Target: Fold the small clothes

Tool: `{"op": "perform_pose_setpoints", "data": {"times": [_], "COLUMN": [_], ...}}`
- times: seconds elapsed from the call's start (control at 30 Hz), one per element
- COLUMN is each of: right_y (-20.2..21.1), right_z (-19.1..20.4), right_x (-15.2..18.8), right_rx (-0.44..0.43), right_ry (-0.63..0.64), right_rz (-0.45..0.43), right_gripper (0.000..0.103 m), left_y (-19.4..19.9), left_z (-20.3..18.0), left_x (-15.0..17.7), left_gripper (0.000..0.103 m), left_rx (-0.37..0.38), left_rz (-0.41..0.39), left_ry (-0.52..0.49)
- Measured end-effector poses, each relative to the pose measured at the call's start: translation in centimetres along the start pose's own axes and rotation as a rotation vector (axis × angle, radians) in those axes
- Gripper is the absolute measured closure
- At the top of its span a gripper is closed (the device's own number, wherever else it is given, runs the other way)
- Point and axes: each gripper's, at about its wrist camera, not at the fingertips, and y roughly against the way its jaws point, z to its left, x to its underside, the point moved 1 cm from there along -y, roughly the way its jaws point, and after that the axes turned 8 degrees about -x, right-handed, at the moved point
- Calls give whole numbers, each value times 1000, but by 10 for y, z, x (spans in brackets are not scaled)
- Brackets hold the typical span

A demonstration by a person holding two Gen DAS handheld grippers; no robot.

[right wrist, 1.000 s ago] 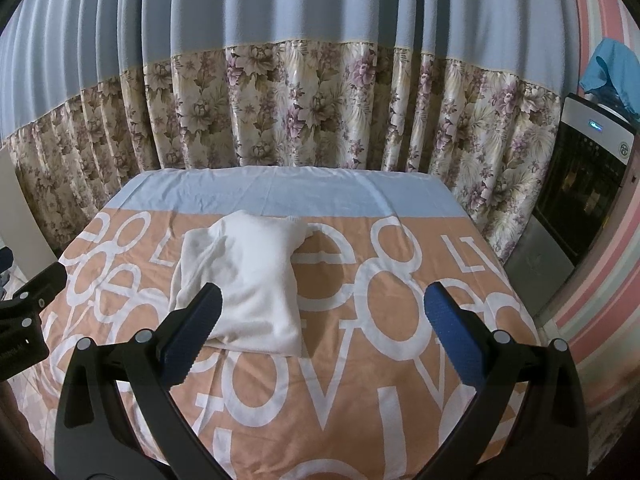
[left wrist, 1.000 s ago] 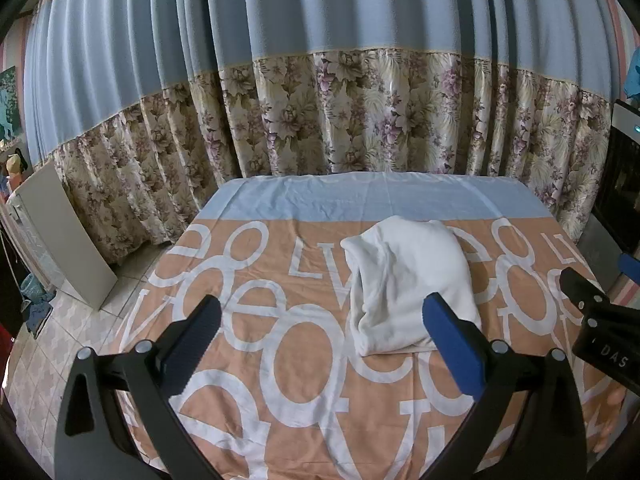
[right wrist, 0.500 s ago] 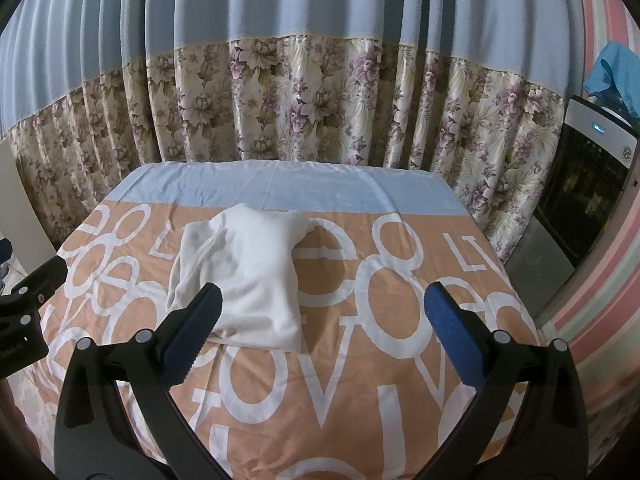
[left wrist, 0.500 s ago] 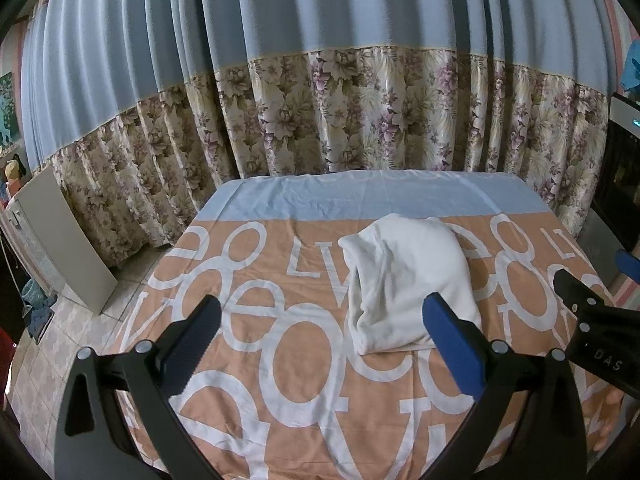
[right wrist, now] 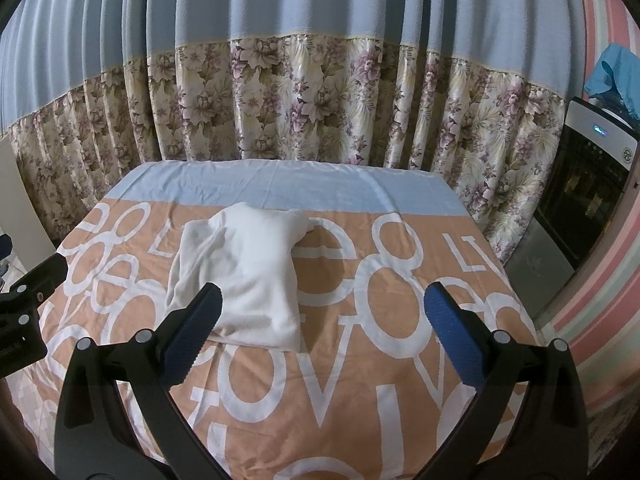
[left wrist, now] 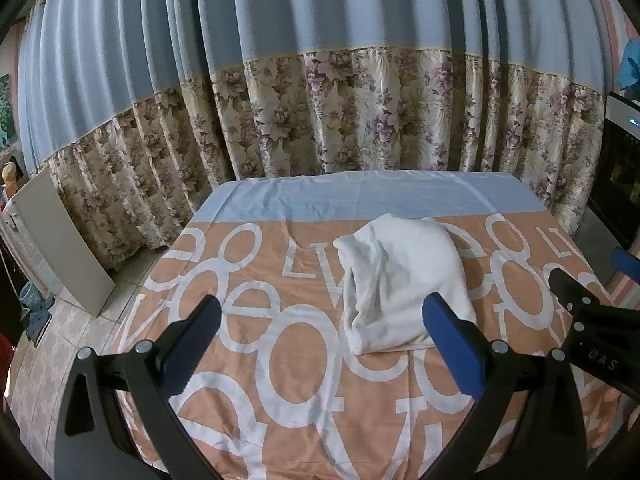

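Left gripper (left wrist: 320, 320): spread wide, empty; white garment (left wrist: 404, 284) ahead, toward right finger
Right gripper (right wrist: 320, 310): spread wide, empty; garment ahead-left
Garment: bundled on bedsheet (right wrist: 400, 280)
Advice: pinch edges, flatten first

Large white letters are printed across the orange bedsheet (left wrist: 256, 364); "LOVE" can be made out, repeated. "DAS" is read on the right gripper (left wrist: 592, 320) in the left wrist view.

Left gripper (left wrist: 320, 312) jaws spread wide, empty; right gripper (right wrist: 322, 308) likewise.
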Motion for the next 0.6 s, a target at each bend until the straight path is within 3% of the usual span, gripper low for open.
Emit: {"op": "perform_pose_setpoints", "data": {"times": [0.6], "right_y": [-4], "right_z": [-12], "right_x": [3], "right_rx": [2], "right_ry": [15], "right_rz": [10], "right_gripper": [3], "left_y": [-2], "left_z": [11], "left_x": [4], "left_gripper": [2], "left_rx": [-1], "left_rz": [1], "left_ry": [-15]}}
